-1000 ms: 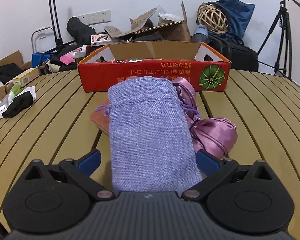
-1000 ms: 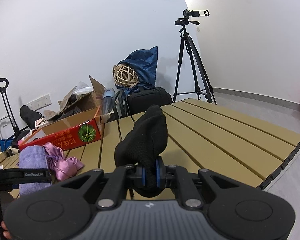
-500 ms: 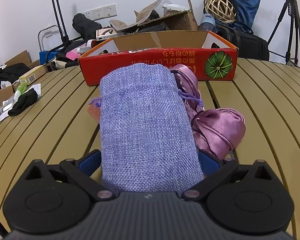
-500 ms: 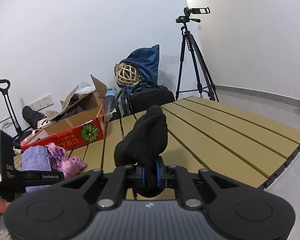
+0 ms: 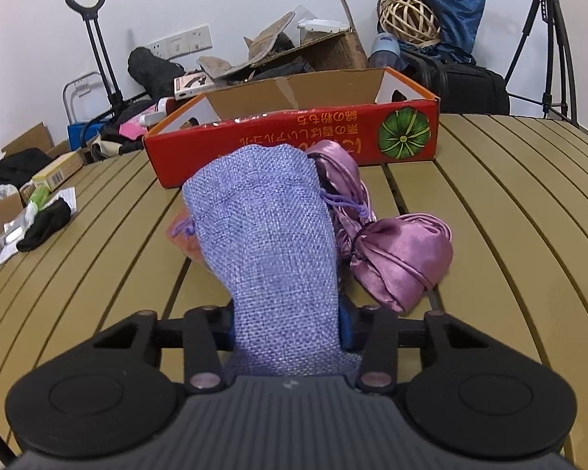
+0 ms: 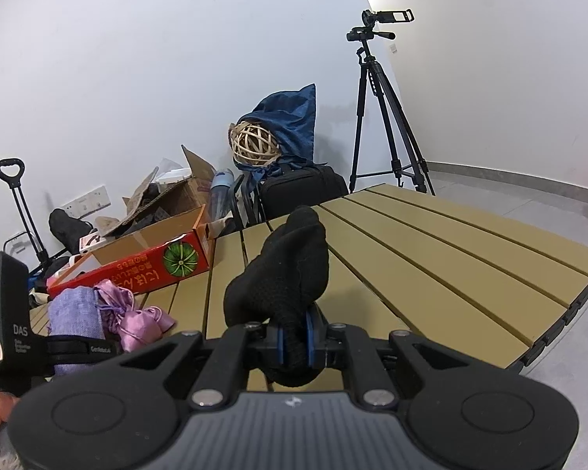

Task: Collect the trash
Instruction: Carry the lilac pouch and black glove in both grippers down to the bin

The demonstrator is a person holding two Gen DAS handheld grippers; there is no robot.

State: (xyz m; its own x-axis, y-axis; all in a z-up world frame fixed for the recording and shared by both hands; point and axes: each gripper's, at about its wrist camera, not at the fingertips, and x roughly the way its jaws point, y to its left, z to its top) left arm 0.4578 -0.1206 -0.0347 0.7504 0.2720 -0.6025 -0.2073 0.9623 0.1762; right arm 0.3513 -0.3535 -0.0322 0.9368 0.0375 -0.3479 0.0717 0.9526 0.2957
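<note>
Spanning both views: a slatted tan table (image 5: pixel 509 211), with clutter piled against the white wall beyond it. Sitting at the table's far edge: an open red cardboard box (image 5: pixel 294 145) printed with a green pumpkin, empty as far as can be seen. Standing on the floor to the right: a black camera tripod (image 6: pixel 376 117). Lying just in front of the box: a lavender burlap pouch (image 5: pixel 270 235), reaching back between the blue pads of the left gripper (image 5: pixel 288 323); jaws having just been closing and now squeezing the pouch's near end, the cloth narrowing where pinched. Resting just beside the pouch on its right, touching it: a pink satin drawstring bag (image 5: pixel 400 258). Peeking out from under the pouch's left side: an orange scrap (image 5: pixel 182 235). Sticking up from the right gripper (image 6: pixel 294 342): a black knit glove (image 6: pixel 286 278), clamped between jaws pressed nearly together, above the table. Lying well apart at the table's left edge: another black glove (image 5: pixel 45 223) on white papers.
</note>
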